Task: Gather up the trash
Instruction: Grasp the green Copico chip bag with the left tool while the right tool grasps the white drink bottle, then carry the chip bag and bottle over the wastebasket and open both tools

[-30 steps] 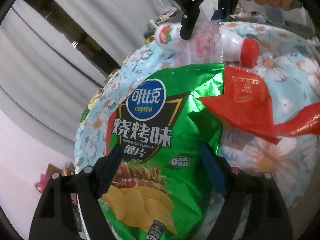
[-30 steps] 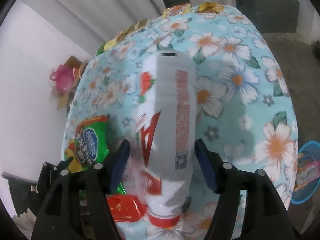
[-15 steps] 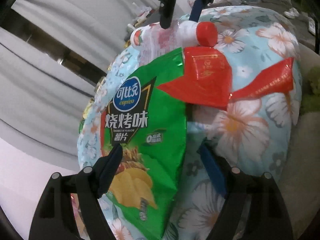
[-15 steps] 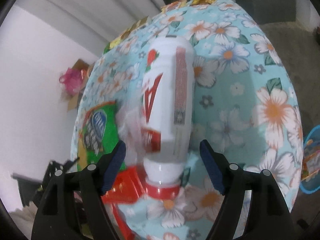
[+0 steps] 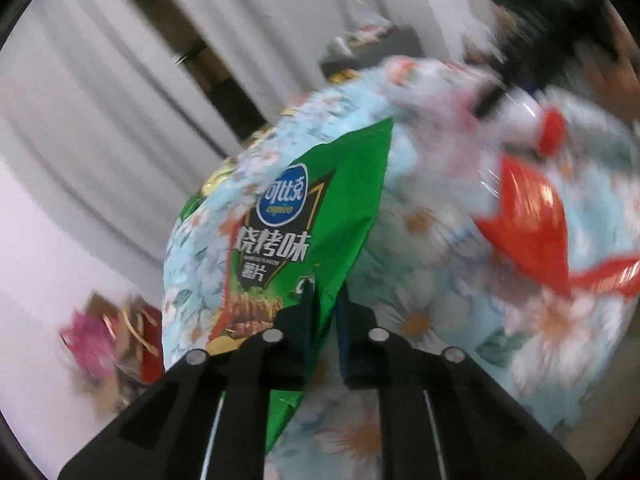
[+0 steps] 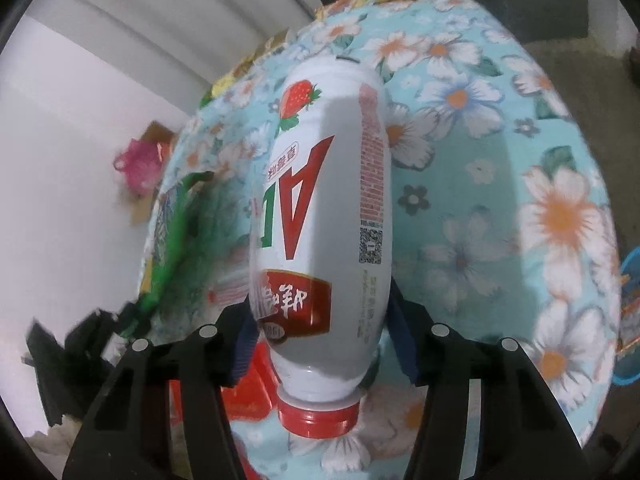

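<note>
My left gripper (image 5: pixel 324 304) is shut on the lower right edge of a green chip bag (image 5: pixel 304 216), which stands lifted off the flowered tablecloth (image 5: pixel 420 280). A red wrapper (image 5: pixel 528 216) lies to its right. My right gripper (image 6: pixel 320 320) is shut on a white strawberry drink bottle (image 6: pixel 320 208) with a red cap, held above the tablecloth (image 6: pixel 500 200). In the right wrist view the chip bag (image 6: pixel 172 232) shows at the left and the red wrapper (image 6: pixel 248 392) under the bottle. In the left wrist view the bottle (image 5: pixel 500 100) and right gripper are blurred at the top right.
A round table with a light blue flowered cloth fills both views. A blue bin (image 6: pixel 628 320) with trash sits at the right edge past the table. A pink bag (image 6: pixel 136 164) and cardboard lie on the floor at the left by the white wall.
My left gripper closed on the chip bag's edge and lifted it. My right gripper closed on the bottle and raised it off the cloth.
</note>
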Demonstrator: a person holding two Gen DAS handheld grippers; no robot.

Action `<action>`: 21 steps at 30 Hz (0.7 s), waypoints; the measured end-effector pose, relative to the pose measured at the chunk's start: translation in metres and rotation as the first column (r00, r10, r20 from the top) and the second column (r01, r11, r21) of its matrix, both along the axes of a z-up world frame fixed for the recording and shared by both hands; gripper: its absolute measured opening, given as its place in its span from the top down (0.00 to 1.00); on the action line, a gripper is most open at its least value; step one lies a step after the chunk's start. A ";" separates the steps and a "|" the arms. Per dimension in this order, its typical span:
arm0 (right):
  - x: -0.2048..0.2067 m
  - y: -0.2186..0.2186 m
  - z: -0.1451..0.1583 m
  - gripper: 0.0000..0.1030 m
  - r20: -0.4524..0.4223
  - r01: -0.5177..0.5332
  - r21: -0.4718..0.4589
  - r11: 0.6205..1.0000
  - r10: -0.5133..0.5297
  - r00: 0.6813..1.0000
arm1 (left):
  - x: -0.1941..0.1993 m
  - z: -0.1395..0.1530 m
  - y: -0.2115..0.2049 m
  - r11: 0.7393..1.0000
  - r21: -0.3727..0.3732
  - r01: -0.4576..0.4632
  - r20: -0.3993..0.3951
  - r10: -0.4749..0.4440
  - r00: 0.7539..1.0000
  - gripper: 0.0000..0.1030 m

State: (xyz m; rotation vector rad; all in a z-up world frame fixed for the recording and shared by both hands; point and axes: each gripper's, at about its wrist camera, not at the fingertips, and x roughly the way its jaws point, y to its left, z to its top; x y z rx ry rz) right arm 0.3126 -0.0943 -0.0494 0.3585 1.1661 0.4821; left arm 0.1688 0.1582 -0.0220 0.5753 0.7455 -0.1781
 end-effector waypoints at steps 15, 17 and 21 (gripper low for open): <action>-0.073 -0.109 0.051 0.49 0.124 0.153 0.249 0.956 -0.188 0.974 | 0.051 0.138 0.017 0.747 -0.665 -0.001 -0.097 -0.085 0.992 0.98; -0.083 -0.128 0.058 0.49 0.148 0.192 0.266 0.945 -0.237 0.960 | 0.061 0.145 -0.012 0.714 -0.699 0.046 -0.110 -0.170 0.979 0.98; -0.109 -0.174 0.067 0.49 0.188 0.308 0.245 0.919 -0.357 0.915 | 0.075 0.151 -0.087 0.668 -0.730 0.146 -0.123 -0.339 0.933 0.98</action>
